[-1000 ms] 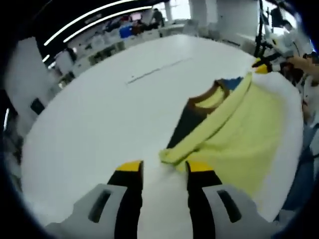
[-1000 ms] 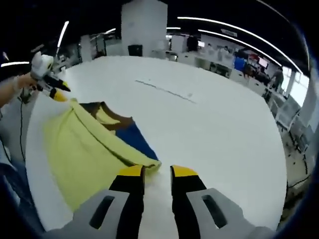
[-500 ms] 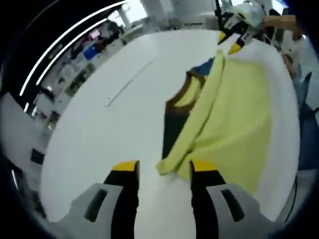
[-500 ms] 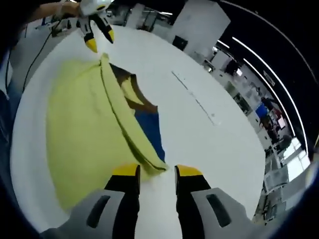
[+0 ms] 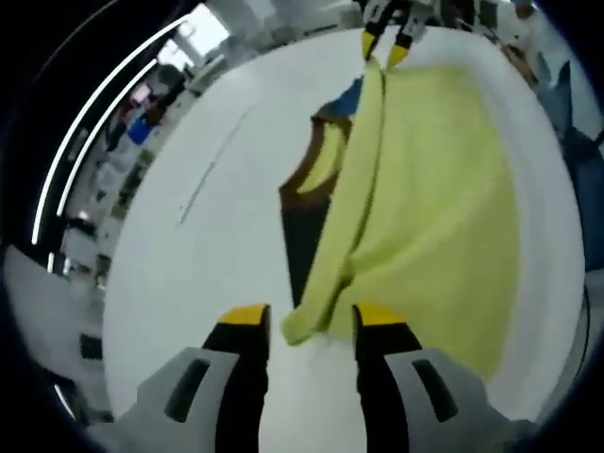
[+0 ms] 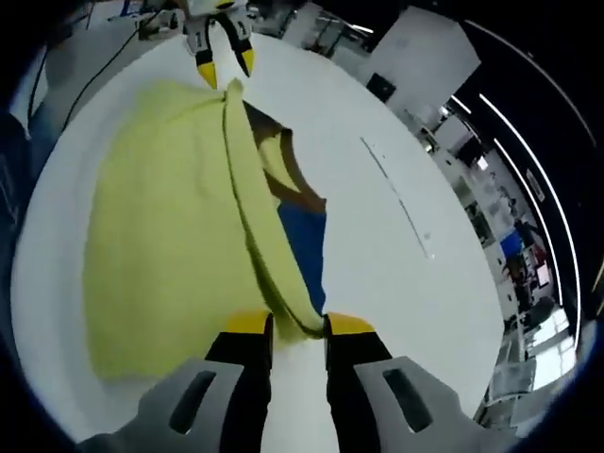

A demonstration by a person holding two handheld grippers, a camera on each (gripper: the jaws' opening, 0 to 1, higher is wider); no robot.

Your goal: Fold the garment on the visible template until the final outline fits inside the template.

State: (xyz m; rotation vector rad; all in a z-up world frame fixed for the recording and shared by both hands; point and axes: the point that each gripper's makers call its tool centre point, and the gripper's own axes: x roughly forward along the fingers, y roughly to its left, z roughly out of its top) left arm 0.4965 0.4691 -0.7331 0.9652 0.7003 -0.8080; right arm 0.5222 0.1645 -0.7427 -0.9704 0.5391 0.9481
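Observation:
A yellow garment (image 5: 444,198) with a brown collar (image 5: 307,165) lies on the white table (image 5: 189,255). One edge forms a raised ridge running between the two grippers. My left gripper (image 5: 311,319) is shut on the near corner of that ridge. The right gripper (image 5: 385,45) holds the far end at the top of this view. In the right gripper view the yellow garment (image 6: 160,226) spreads to the left, and my right gripper (image 6: 300,326) is shut on its corner. The left gripper (image 6: 225,66) holds the other end. A dark blue panel (image 6: 304,241) shows beside the ridge; I cannot tell whether it is garment or template.
A thin line marks the table (image 5: 212,170) to the left of the garment, and appears as the line (image 6: 401,203) on the right in the other view. A person's blue clothing (image 5: 578,123) is close to the table edge. Desks and lit ceiling strips stand far behind.
Both views have swung to look more steeply down on the garment. The corners stay between the jaws, and the ridge between the grippers now runs straighter and longer.

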